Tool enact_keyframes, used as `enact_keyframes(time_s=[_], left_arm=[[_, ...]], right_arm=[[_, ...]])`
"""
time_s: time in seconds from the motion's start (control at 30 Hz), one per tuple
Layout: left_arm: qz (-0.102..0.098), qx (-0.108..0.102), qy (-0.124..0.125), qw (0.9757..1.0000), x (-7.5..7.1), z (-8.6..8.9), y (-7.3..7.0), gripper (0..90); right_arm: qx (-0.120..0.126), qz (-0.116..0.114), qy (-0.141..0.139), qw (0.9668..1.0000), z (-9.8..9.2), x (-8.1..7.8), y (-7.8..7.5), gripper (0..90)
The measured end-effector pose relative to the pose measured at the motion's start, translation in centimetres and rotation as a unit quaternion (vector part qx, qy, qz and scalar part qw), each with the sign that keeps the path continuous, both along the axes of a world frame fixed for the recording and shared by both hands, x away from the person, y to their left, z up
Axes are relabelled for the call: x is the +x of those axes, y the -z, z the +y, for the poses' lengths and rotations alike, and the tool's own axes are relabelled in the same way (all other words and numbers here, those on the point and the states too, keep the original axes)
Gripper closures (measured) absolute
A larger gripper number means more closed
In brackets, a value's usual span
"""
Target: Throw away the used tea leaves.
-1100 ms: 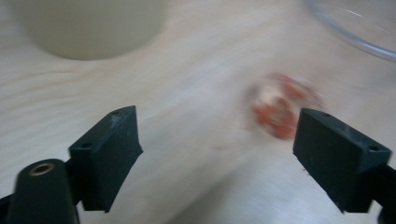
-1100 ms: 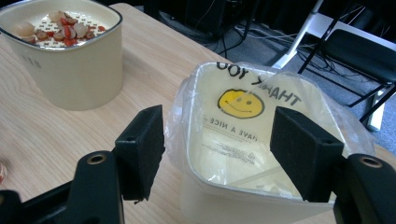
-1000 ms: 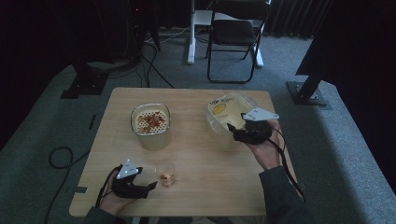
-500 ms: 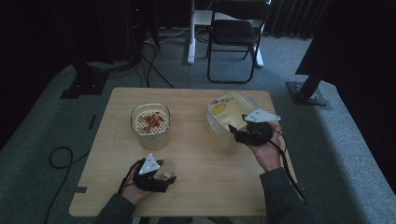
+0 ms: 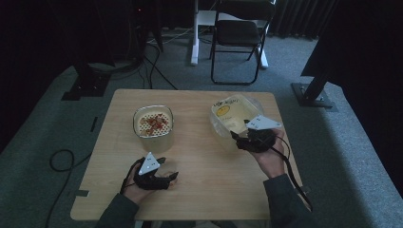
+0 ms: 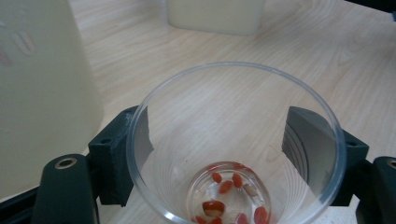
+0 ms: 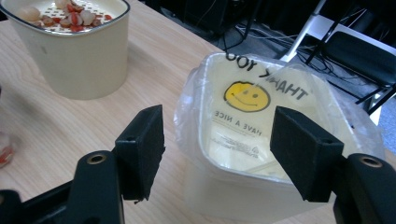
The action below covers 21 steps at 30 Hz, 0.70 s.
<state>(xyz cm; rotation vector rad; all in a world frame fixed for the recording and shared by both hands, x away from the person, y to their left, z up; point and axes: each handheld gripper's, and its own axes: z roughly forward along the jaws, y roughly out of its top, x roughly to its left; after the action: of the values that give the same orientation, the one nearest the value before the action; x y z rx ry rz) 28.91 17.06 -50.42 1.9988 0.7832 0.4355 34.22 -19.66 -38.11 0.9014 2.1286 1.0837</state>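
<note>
Left claw: clamped on clear plastic cup, upright, mouth up, red bits in bottom, near counter's front edge.
Right claw: apart, straddling bag-lined cream tub's near rim.
Cream strainer pot: upright, centre-left.

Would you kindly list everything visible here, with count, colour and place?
Table: one, light wood, centre.
Strainer tub: one, cream, table's left-centre, red and pale bits inside.
Bag-lined container: one, cream, clear smiley-face bag, table's right.
Clear cup: one, transparent, red bits at bottom, near edge, between left jaws.
Chair: one, black, beyond the table.
Left gripper: one, black, shut on cup.
Right gripper: one, black, open at container's near edge.
</note>
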Motion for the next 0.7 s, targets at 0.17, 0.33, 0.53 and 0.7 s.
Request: enact_keyframes(time_s=[0.17,0.33,0.53,0.7], left_arm=[[-0.018,0.003,-0.026,0.9995,0.4,0.7,-0.8,23.9],[-0.033,0.001,-0.046,0.9984,0.9,1.7,-2.1,23.9],[-0.048,-0.001,-0.064,0.9968,1.1,2.7,-3.6,23.9],[-0.058,0.005,-0.081,0.995,1.0,3.9,-4.8,23.9]], right_arm=[[-0.001,0.002,-0.014,0.9999,0.5,-0.9,0.8,34.7],[0.0,0.007,-0.018,0.9998,0.6,-1.6,2.2,34.6],[0.008,0.024,-0.019,0.9995,0.5,-2.0,3.7,34.6],[0.015,0.042,-0.029,0.9986,0.9,-2.5,5.3,34.8]])
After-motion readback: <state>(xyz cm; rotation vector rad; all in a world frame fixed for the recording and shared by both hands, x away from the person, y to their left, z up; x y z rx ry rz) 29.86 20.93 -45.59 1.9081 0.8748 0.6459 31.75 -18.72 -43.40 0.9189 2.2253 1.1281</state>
